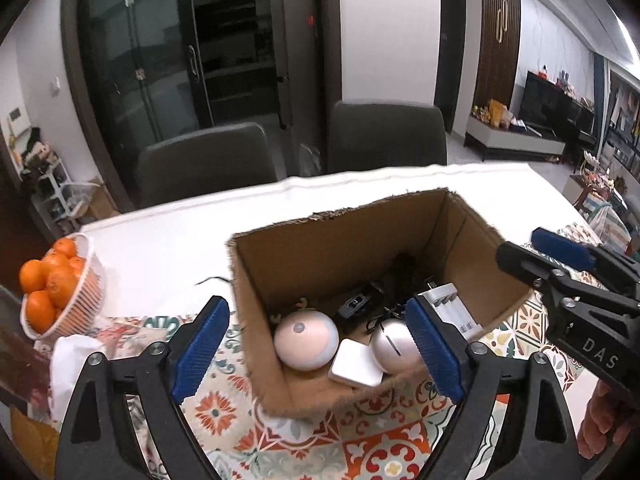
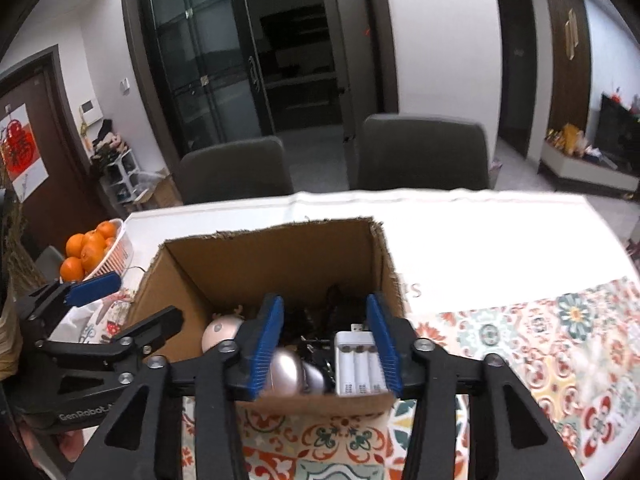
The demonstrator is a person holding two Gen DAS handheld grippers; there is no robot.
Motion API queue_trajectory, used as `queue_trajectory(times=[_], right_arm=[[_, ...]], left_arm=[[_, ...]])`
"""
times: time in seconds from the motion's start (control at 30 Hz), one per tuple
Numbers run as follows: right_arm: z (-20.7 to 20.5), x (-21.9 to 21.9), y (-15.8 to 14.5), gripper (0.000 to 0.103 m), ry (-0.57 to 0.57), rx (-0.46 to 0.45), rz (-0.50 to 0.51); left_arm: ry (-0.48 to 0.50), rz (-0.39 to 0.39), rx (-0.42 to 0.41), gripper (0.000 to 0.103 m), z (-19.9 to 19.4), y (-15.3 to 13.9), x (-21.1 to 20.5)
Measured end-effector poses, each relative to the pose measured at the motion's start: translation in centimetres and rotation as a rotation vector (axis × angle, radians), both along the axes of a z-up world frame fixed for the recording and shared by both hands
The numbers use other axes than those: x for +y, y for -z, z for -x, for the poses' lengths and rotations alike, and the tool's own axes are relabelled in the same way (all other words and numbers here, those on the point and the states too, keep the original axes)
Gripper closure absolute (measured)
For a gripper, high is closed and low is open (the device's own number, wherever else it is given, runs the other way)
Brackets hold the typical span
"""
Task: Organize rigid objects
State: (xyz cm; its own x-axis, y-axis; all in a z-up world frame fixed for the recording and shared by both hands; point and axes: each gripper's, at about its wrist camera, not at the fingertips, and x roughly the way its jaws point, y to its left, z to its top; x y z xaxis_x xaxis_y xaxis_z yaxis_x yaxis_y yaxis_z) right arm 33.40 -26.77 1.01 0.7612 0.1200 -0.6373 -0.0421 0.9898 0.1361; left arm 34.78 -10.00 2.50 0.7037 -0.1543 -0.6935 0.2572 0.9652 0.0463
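An open cardboard box (image 1: pixel 340 240) stands on the patterned tablecloth and also shows in the right wrist view (image 2: pixel 276 252). Inside lie a round pink gadget (image 1: pixel 306 340), a silver ball (image 1: pixel 394 344), a white square block (image 1: pixel 354 366), a white battery charger (image 1: pixel 456 310) and dark cables. My left gripper (image 1: pixel 316 348) is open and empty, its fingers straddling the box's near left corner. My right gripper (image 2: pixel 324 346) is open and empty above the box's near edge, with the battery charger (image 2: pixel 360 364) and silver ball (image 2: pixel 286 372) between its fingers. Each gripper shows in the other's view.
A white basket of oranges (image 1: pixel 52 284) stands at the table's left edge, also in the right wrist view (image 2: pixel 96 248). Two dark chairs (image 1: pixel 384 136) stand behind the table. A white cloth lies near left (image 1: pixel 76 360). The white tabletop (image 2: pixel 500 240) stretches right of the box.
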Motion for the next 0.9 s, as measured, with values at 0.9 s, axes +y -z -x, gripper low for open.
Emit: queue_trajectory(times=[0.9], right_arm=[[20.8,2.6,-5.0,0.012,0.103,-0.223,0.105]], left_arm=[[-0.113,0.015,-0.299,0.0,21.5,-4.4,5.1]])
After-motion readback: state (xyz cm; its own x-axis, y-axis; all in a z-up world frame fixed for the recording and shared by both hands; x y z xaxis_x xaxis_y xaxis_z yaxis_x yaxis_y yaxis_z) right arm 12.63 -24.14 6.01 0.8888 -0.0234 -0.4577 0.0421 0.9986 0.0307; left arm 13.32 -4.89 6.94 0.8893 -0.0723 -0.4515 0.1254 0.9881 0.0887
